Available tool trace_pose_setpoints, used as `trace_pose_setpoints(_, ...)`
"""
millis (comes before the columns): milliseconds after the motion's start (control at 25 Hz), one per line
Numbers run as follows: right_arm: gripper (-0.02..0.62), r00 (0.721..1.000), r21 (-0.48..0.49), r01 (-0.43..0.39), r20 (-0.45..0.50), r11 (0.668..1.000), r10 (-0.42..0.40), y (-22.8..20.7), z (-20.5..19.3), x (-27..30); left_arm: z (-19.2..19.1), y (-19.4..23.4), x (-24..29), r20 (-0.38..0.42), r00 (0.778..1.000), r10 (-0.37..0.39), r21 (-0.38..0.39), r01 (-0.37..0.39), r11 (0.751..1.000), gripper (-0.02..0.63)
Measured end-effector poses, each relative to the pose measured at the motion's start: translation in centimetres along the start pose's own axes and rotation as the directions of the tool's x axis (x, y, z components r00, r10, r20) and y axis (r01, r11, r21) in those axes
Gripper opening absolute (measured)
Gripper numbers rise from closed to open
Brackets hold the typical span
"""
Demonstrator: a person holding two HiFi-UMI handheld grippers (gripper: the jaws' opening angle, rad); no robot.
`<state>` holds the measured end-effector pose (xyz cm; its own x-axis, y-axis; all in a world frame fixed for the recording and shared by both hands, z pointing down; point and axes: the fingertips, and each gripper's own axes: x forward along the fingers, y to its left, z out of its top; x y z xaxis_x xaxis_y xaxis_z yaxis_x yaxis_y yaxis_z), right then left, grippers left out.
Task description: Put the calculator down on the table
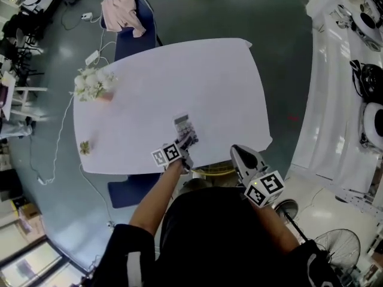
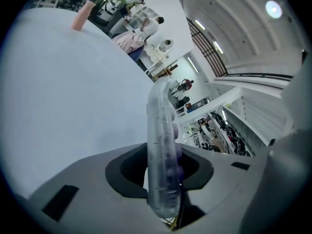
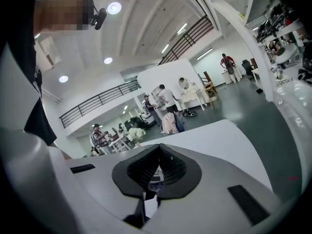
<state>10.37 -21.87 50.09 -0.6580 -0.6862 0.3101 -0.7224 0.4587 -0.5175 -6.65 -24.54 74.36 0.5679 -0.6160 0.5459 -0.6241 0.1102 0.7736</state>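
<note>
A calculator [image 1: 185, 130] with a clear casing hangs just over the near part of the white table [image 1: 197, 76]. My left gripper [image 1: 183, 146] is shut on its near end. In the left gripper view the calculator [image 2: 161, 140] stands edge-on between the two jaws and points out over the tabletop [image 2: 63, 91]. My right gripper [image 1: 237, 151] hovers at the table's near edge, to the right of the calculator. In the right gripper view its dark pads [image 3: 170, 168] meet with nothing between them.
A pink vase of white flowers [image 1: 93, 84] stands at the table's left side, and a small greenish sprig [image 1: 84, 147] lies near the left front corner. A chair draped with pink cloth [image 1: 122, 11] is beyond the table. White equipment [image 1: 353, 70] lines the right. A fan [image 1: 338, 247] sits on the floor.
</note>
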Motion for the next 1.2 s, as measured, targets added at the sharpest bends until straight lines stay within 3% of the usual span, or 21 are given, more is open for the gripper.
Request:
trace_pose_setpoints(320,-0.002,0.997,0.045,0.046,-0.065,0.998,-0.043,-7.1,0.2,1.8,-1.9,0.4,6.7,-0.094,0.995,0.018,-0.049,-0.022,0.999,0.126)
trace_pose_setpoints(640,-0.002,0.994,0.08,0.091,-0.065,0.993,-0.086,-11.1,1.4,2.7,-2.9,1.5,8.7,-0.138,0.989,0.055,-0.053,-0.063,0.997,0.132)
trace_pose_setpoints(720,-0.002,0.993,0.083,0.092,-0.075,0.992,-0.086,-11.3,1.4,2.8,-3.2,1.5,8.7,-0.163,0.984,0.071,-0.018,-0.075,0.997,0.137)
trace_pose_setpoints(760,-0.002,0.993,0.082,0.089,-0.08,0.993,-0.083,-11.3,1.3,2.8,-3.3,1.5,8.6,-0.177,0.981,0.079,0.012,-0.078,0.997,0.183)
trace_pose_setpoints(920,-0.002,0.994,0.087,0.074,-0.082,0.994,-0.066,-11.1,1.2,3.1,-3.6,1.0,8.5,-0.221,0.968,0.123,0.132,-0.095,0.987,0.261)
trace_pose_setpoints(1040,-0.002,0.996,0.09,0.061,-0.077,0.994,-0.055,-10.9,1.2,3.3,-4.1,1.1,8.0,-0.24,0.955,0.172,0.155,-0.137,0.978,0.311)
trace_pose_setpoints(1200,-0.002,0.997,0.03,0.037,-0.066,0.999,-0.035,-10.1,1.6,3.3,-4.4,1.5,7.2,-0.23,0.941,0.249,0.22,-0.199,0.955,0.331)
